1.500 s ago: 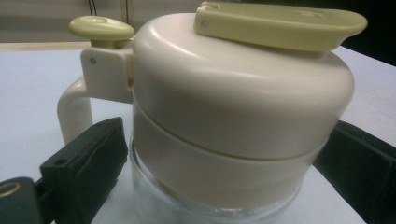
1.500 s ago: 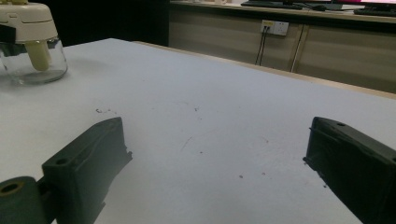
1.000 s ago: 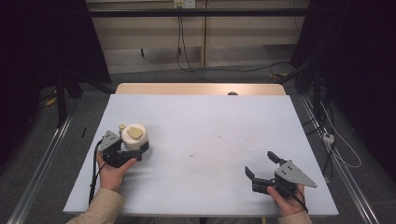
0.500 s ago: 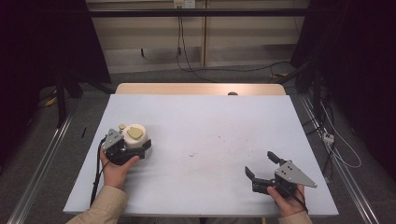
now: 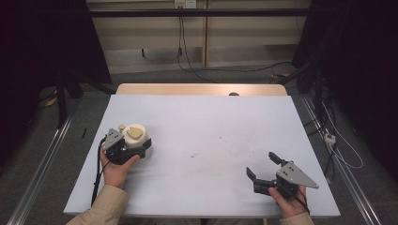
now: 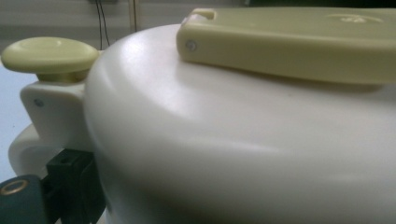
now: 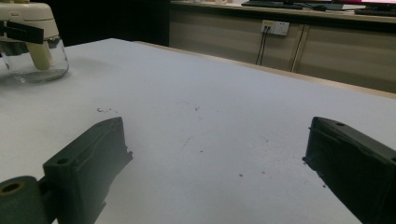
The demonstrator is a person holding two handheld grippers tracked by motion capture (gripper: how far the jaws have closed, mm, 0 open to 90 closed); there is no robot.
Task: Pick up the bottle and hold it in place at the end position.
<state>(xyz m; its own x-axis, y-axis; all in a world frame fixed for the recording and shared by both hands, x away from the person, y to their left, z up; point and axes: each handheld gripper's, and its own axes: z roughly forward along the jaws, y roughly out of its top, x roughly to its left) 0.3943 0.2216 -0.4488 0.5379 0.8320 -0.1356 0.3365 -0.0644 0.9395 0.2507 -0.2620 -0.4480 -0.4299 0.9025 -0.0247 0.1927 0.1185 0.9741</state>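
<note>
A pale blue table stands in a dim room, with wooden cabinets and trailing cables on the floor at 12 o'clock. Toward 9 o'clock on the table sits a jar with a cream lid and a yellow-green handle on top; the right gripper view shows its clear glass body below the lid. The left tool is clamped on the jar, one black jaw pressed against the lid's side in the left gripper view, beside a round yellow-green knob. The right tool rests near 5 o'clock, well apart from the jar, its jaws spread wide over bare table.
</note>
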